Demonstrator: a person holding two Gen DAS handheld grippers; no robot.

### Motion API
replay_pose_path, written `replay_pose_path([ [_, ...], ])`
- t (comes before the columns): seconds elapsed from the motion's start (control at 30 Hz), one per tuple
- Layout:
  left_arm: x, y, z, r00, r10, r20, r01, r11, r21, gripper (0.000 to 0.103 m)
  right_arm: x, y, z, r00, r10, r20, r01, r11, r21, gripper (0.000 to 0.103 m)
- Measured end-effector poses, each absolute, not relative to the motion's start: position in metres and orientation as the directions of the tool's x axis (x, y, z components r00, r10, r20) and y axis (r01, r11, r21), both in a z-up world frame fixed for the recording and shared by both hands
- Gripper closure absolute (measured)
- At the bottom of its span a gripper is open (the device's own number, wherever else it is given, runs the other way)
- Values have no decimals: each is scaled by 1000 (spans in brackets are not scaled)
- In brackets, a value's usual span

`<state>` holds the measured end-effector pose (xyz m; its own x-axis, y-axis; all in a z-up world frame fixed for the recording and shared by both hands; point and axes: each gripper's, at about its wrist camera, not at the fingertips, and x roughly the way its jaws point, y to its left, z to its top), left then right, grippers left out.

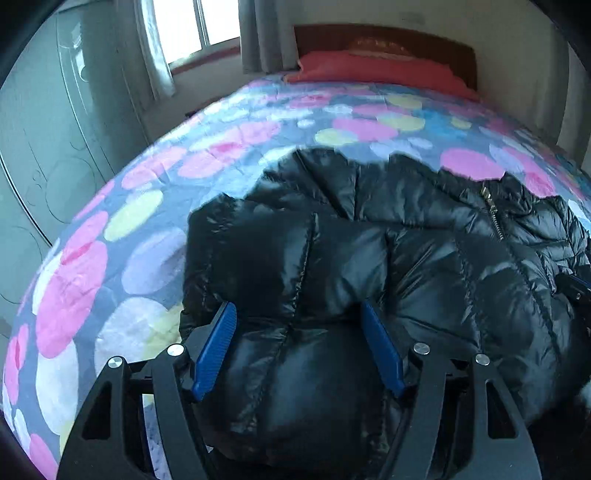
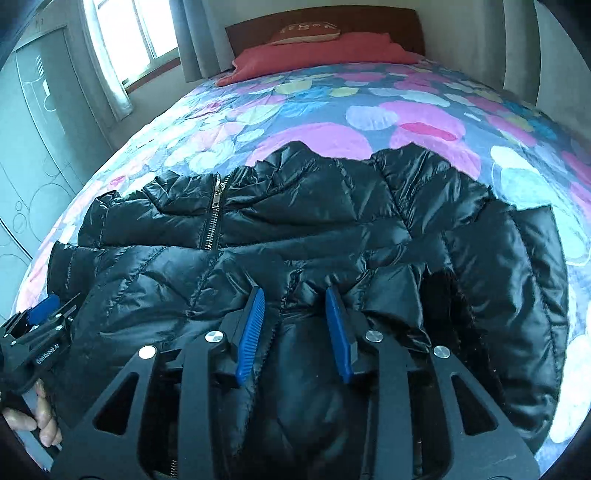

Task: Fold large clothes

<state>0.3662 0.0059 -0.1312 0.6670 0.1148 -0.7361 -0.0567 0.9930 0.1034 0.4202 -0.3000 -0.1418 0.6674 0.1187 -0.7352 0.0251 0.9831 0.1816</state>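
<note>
A shiny black puffer jacket (image 1: pixel 388 240) lies spread on the bed, zipper (image 2: pixel 212 218) up; it also fills the right wrist view (image 2: pixel 314 229). My left gripper (image 1: pixel 299 310) is open, its blue pads (image 1: pixel 216 350) set wide over the jacket's near left part, with puffy fabric bulging between them. My right gripper (image 2: pixel 295 295) has its blue pads (image 2: pixel 253 328) partly open, with a fold of the jacket's near hem between them. The left gripper also shows at the left edge of the right wrist view (image 2: pixel 40 321), held by a hand.
The bed has a spotted pink, blue and yellow cover (image 1: pixel 110 229). A red pillow (image 2: pixel 314 55) and a wooden headboard (image 2: pixel 325 22) are at the far end. A window with curtains (image 1: pixel 177 33) and a grey wardrobe (image 1: pixel 44 129) stand to the left.
</note>
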Motion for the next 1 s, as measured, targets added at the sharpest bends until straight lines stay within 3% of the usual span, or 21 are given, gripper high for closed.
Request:
replay_pose_path([
  [0.17,334,20,-110,715,59,-697,-99,995,-17,34,386,-303,-126,704,104,-702,30,984,175,60],
  [0.33,345,36,-145,652,38,-757,-143,987,-74,32,385,-302,-156,696,94,-712,20,988,150,60],
  [0.43,345,34,-140,645,58,-762,-153,987,-55,32,385,-303,-151,701,96,-707,18,988,153,60],
  [0.5,337,41,-131,644,28,-764,-171,979,-109,32,376,-308,-142,714,104,-692,25,985,173,59],
  [0.53,330,48,-126,645,8,-764,-188,971,-149,32,364,-315,-133,727,108,-678,36,980,194,54],
  [0.57,320,56,-121,646,-13,-763,-208,959,-192,32,356,-319,-128,738,109,-666,40,978,205,46],
  [0.67,288,83,-114,654,-81,-752,-251,915,-317,32,313,-342,-110,772,91,-630,75,970,231,40],
  [1.0,148,141,-141,606,-141,-783,-411,787,-460,32,171,-418,-144,706,47,-706,244,921,305,39],
])
